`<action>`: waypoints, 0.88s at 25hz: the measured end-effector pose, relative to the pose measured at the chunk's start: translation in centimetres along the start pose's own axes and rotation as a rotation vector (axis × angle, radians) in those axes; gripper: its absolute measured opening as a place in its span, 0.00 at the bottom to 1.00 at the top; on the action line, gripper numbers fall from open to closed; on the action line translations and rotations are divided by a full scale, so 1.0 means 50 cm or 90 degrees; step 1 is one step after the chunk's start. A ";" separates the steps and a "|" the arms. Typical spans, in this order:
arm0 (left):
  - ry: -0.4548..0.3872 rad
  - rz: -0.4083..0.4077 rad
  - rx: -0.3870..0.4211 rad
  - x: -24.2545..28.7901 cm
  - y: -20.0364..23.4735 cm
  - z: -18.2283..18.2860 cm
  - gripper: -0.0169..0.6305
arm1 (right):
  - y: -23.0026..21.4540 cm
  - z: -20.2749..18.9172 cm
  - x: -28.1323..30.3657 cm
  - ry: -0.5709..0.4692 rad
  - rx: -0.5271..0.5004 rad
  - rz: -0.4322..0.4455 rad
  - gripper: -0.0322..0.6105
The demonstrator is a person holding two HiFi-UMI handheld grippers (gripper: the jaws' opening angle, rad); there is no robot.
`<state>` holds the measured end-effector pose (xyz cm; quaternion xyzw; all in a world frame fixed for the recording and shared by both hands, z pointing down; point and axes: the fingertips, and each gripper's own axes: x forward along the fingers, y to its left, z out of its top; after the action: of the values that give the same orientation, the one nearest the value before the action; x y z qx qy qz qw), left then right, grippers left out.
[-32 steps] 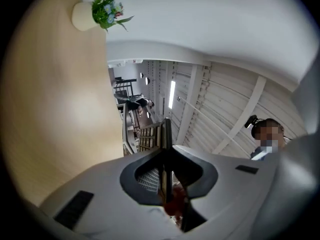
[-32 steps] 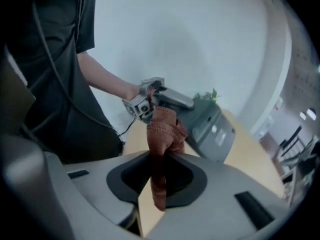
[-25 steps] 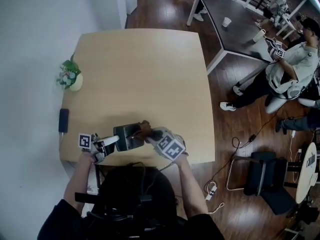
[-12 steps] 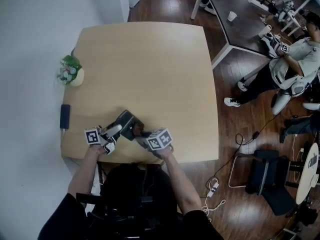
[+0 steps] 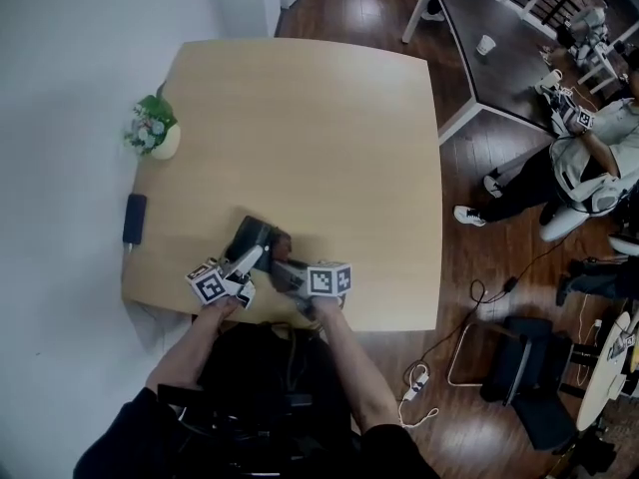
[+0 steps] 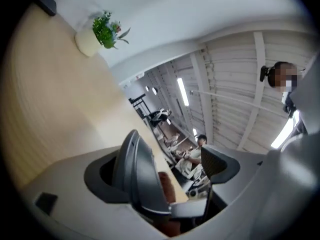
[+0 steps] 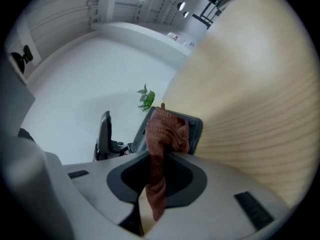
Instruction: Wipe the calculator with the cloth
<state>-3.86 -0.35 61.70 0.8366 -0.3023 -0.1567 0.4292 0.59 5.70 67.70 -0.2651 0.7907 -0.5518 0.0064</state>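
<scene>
Left gripper (image 5: pixel 250 260): over the table's (image 5: pixel 300 118) near edge, jaws have just been opening and stand wide apart, calculator (image 5: pixel 250 238) between them. Right gripper (image 5: pixel 283 267): just beside it, jaws clamped on the cloth (image 7: pixel 162 134). Both forearms reach forward.

The calculator (image 5: pixel 250 238) is over the tabletop (image 5: pixel 329 138), close to its front edge. The cloth (image 7: pixel 162 131) touches the calculator's right side. A potted plant (image 5: pixel 152 133) stands well behind and left of the calculator. A small flat device (image 5: pixel 134 219) lies to the calculator's left, by the tabletop's left edge.
</scene>
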 end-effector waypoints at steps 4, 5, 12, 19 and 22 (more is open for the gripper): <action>-0.013 -0.016 0.034 0.027 -0.019 -0.002 0.69 | -0.007 0.015 0.001 -0.069 0.098 0.035 0.14; 0.024 -0.009 0.066 0.032 -0.013 -0.029 0.69 | -0.008 0.015 0.002 -0.081 0.119 0.043 0.14; 0.152 0.004 0.161 0.035 0.015 -0.097 0.62 | -0.004 0.012 0.003 -0.068 0.116 0.052 0.14; 0.240 0.007 0.181 0.031 0.033 -0.112 0.31 | -0.027 0.077 -0.136 0.001 -0.073 -0.130 0.14; 0.312 -0.003 0.214 0.024 0.023 -0.135 0.22 | 0.050 0.138 -0.142 0.040 -0.223 -0.158 0.14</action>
<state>0.13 2.57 66.56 0.9095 -0.2094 0.1013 0.3445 7.76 3.36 60.78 -0.3402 0.8354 -0.4107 -0.1328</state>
